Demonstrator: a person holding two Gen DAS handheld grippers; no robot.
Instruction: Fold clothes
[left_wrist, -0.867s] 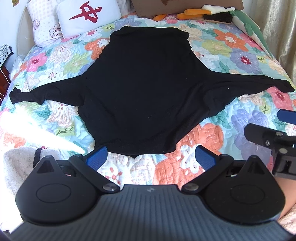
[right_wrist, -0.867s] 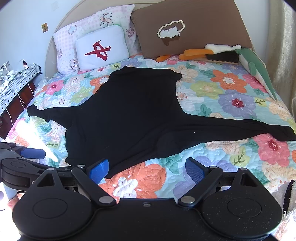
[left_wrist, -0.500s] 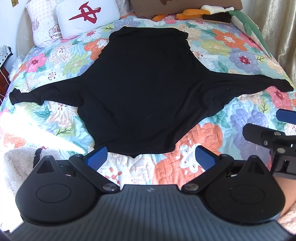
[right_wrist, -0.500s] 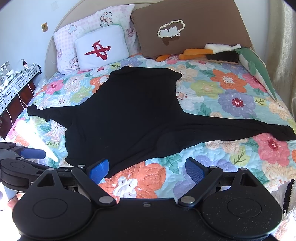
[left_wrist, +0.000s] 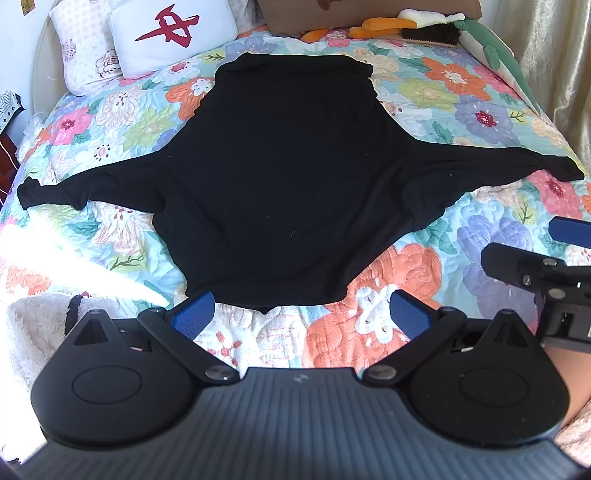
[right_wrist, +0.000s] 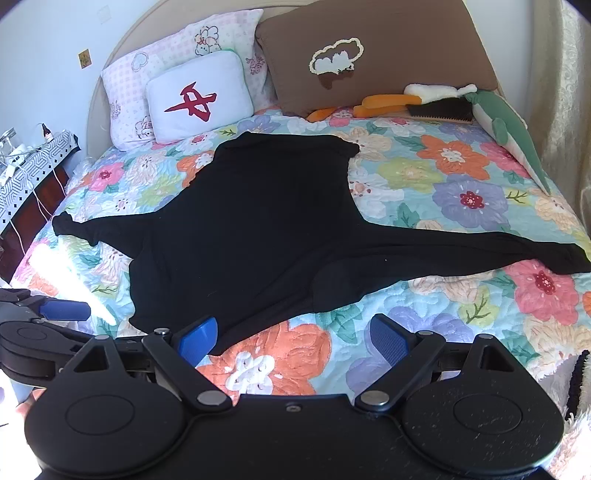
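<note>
A black long-sleeved top (left_wrist: 288, 177) lies flat on the floral bedspread (left_wrist: 461, 110), both sleeves spread out to the sides; it also shows in the right wrist view (right_wrist: 251, 229). My left gripper (left_wrist: 301, 314) is open and empty, just short of the top's near edge. My right gripper (right_wrist: 293, 338) is open and empty, over the quilt by the top's near right corner. Each gripper shows at the edge of the other's view, the right one at the right (left_wrist: 546, 269) and the left one at the left (right_wrist: 44, 325).
Pillows (right_wrist: 199, 99) and a brown cushion (right_wrist: 373, 55) line the headboard. Plush toys (right_wrist: 498, 125) lie at the far right. A bedside stand with cables (right_wrist: 26, 170) is at left. A fluffy white throw (left_wrist: 33, 332) lies at the near edge.
</note>
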